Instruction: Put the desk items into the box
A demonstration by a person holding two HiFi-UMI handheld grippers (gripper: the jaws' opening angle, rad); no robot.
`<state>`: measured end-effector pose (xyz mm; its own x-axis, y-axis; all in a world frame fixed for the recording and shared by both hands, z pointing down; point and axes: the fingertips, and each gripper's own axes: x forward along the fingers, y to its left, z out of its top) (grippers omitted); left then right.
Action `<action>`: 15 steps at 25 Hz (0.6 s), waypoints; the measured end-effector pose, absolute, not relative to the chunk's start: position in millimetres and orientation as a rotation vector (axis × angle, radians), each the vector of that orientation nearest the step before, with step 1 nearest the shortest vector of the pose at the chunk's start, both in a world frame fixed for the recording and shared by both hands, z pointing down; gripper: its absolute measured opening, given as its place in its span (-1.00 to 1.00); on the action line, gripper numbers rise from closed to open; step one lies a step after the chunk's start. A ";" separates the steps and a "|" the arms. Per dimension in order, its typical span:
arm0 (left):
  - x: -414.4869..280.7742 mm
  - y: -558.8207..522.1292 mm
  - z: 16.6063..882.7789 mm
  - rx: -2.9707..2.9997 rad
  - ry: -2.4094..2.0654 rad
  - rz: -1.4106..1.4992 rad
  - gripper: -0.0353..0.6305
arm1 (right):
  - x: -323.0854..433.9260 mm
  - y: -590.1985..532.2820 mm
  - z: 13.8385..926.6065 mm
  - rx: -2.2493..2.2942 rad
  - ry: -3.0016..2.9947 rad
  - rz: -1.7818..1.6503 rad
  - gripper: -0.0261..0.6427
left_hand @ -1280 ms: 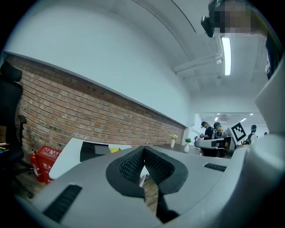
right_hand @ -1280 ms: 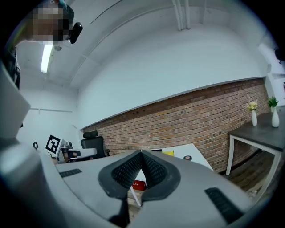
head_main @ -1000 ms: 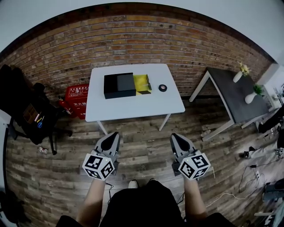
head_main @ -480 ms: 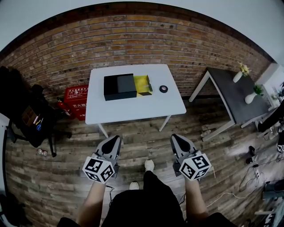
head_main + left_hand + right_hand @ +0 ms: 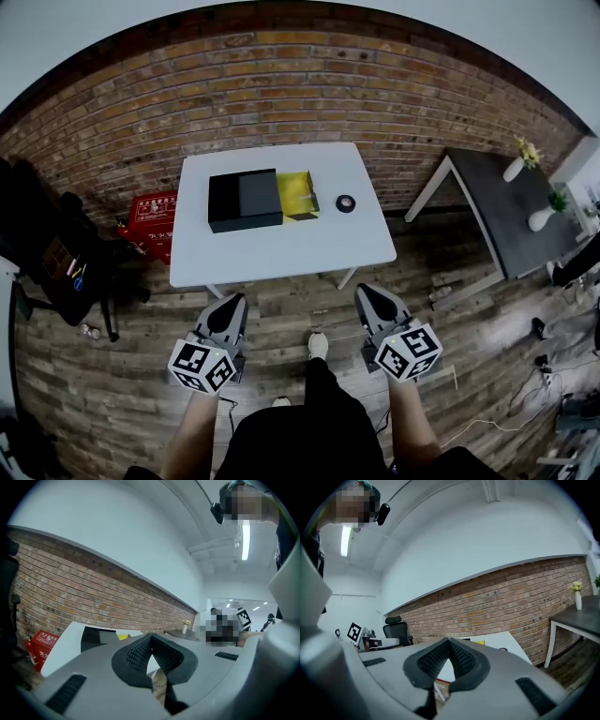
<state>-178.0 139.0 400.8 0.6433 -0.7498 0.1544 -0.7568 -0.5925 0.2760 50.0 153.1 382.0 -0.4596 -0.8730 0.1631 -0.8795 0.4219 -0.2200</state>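
A white table point(image 5: 281, 253) stands ahead against the brick wall. On it lies a black box point(image 5: 246, 200) with a yellow inside point(image 5: 297, 192) showing at its right end. A small round black item point(image 5: 346, 202) sits on the table to the right of the box. My left gripper point(image 5: 231, 311) and right gripper point(image 5: 370, 302) are held low over the wooden floor, well short of the table's front edge. Both are shut with nothing between their jaws. In the left gripper view the box point(image 5: 96, 638) shows beyond the shut jaws.
A red crate point(image 5: 148, 217) sits on the floor left of the table, and a black office chair point(image 5: 47, 253) stands further left. A dark side table point(image 5: 502, 216) with white vases point(image 5: 514, 168) is at the right. Cables lie on the floor at the lower right.
The table has drawn a little closer and sits lower in the head view. A foot has stepped forward between the two grippers. Both grippers stay shut.
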 end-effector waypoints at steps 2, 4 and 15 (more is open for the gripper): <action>-166.4 117.1 402.7 2.546 -1.211 0.046 -0.86 | 60.3 130.9 383.9 1.593 -2.629 0.423 -0.86; -155.8 95.2 403.2 2.539 -1.221 0.053 -0.86 | 71.3 108.1 385.2 1.576 -2.626 0.418 -0.86; -104.1 -10.0 396.8 2.481 -1.303 0.066 -0.86 | 118.8 -19.7 391.9 1.451 -2.665 0.461 -0.86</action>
